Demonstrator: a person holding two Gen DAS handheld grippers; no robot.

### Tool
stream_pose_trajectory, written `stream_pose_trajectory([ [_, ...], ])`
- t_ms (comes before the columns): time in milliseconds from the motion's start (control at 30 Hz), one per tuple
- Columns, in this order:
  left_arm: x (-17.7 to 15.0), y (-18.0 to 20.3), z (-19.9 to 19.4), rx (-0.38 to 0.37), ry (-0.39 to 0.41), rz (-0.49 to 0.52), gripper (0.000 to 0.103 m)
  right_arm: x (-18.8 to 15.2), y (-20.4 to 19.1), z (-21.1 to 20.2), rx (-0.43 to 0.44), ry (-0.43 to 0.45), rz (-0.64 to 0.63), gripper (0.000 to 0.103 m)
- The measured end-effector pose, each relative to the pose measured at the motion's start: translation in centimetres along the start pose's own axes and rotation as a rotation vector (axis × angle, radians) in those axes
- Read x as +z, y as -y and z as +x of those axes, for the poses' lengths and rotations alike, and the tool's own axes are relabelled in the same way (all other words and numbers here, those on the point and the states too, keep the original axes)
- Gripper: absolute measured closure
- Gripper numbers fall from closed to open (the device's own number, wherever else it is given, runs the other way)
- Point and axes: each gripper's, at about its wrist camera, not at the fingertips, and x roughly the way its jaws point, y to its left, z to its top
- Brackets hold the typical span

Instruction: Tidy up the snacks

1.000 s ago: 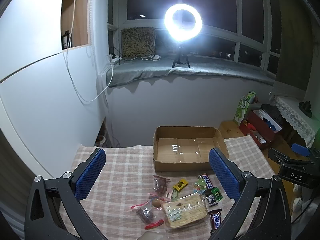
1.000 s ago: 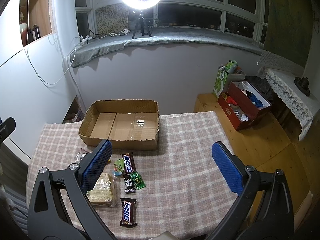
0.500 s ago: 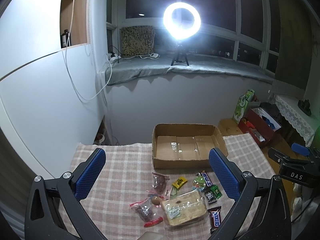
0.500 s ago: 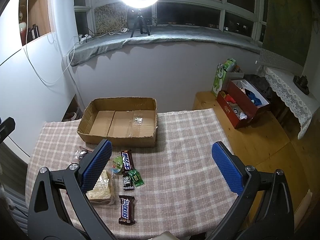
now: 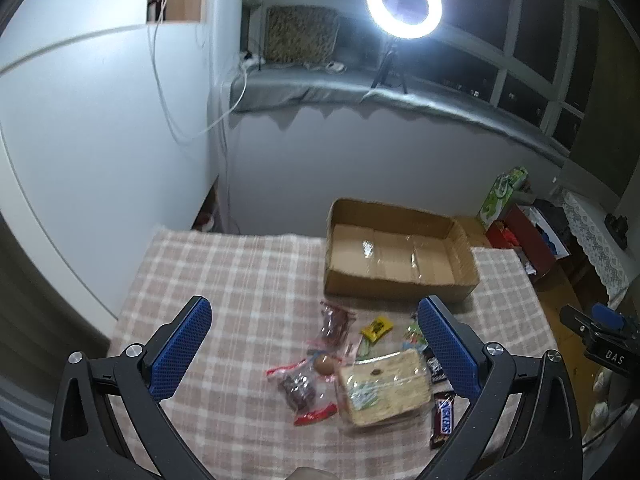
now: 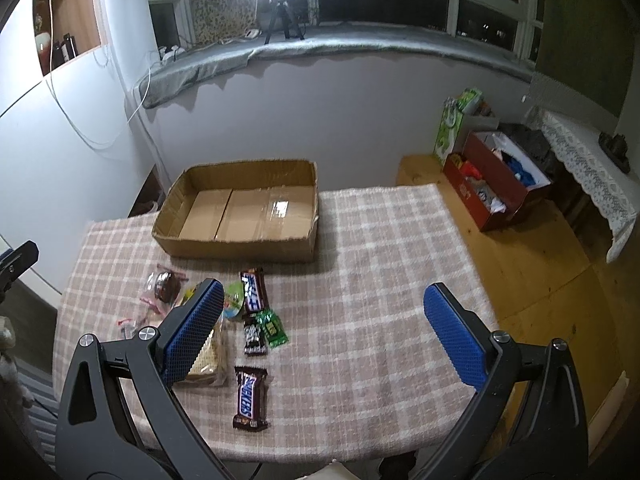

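Two black handheld grippers, left gripper [image 5: 316,344] and right gripper [image 6: 320,332], hover above the surface, blue-padded jaws spread wide, empty.

Both wrist cameras look from above the near edge of the worktop [image 5: 248,276] toward the window wall, the left one from the left, the right one from the right, sharing the cardboard box [image 6: 240,216] and snack pile [image 5: 360,364].

ring light [image 5: 404,5] on windowsill | red box [image 6: 496,184] on floor | green bag [image 6: 456,128] beside it
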Motion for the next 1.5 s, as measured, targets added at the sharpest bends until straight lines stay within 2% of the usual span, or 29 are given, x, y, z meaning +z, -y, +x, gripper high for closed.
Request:
stream_pose_trajectory([
  [100,-0.9,-0.6,0.8,-0.008,-0.042,-0.019,0.001,-0.5,-0.1,0.9,0.025,-0.028,-0.01,0.001],
  [400,-3.9,-1.8,4.3,-0.11,-0.213,-0.119,0.017,-2.4,-0.2,4.8,0.15,-0.165,0.005,0.001],
  [467,-4.6,-1.9,5.0,-0.133,-0.244,-0.138,0.025,-2.8,-0.4,5.6,0.177,-0.194,0.004,0.005],
  [600,-5.9,-1.9,6.7,-0.206,-0.32,-0.19,0.028,-3.5,-1.5,7.7,0.264,-0.275,0.009,0.011],
  [667,-6.7,-1.5,7.6,-0.233,-0.351,-0.189,0.033,-3.8,-2.1,8.8,0.305,-0.319,0.009,0.012],
  [733,-7.4,-1.1,8.5,-0.25,-0.38,-0.19,0.039,-4.2,-2.9,10.0,0.341,-0.355,0.008,0.018],
  [800,-8.0,-1.0,9.3,-0.277,-0.405,-0.215,0.041,-4.4,-3.4,11.2,0.375,-0.398,0.014,0.023],
  [1000,-9.5,-0.9,10.9,-0.322,-0.458,-0.26,0.046,-4.8,-5.1,14.1,0.454,-0.489,0.021,0.031],
  [1100,-9.8,-1.0,11.5,-0.335,-0.475,-0.278,0.047,-4.9,-5.8,15.3,0.481,-0.515,0.022,0.04],
  [1167,-10.0,-1.0,11.9,-0.344,-0.484,-0.285,0.052,-4.9,-6.4,16.1,0.491,-0.533,0.016,0.042],
  [1500,-10.5,-0.7,13.5,-0.379,-0.52,-0.282,0.053,-5.3,-8.2,17.6,0.544,-0.601,-0.005,0.055],
])
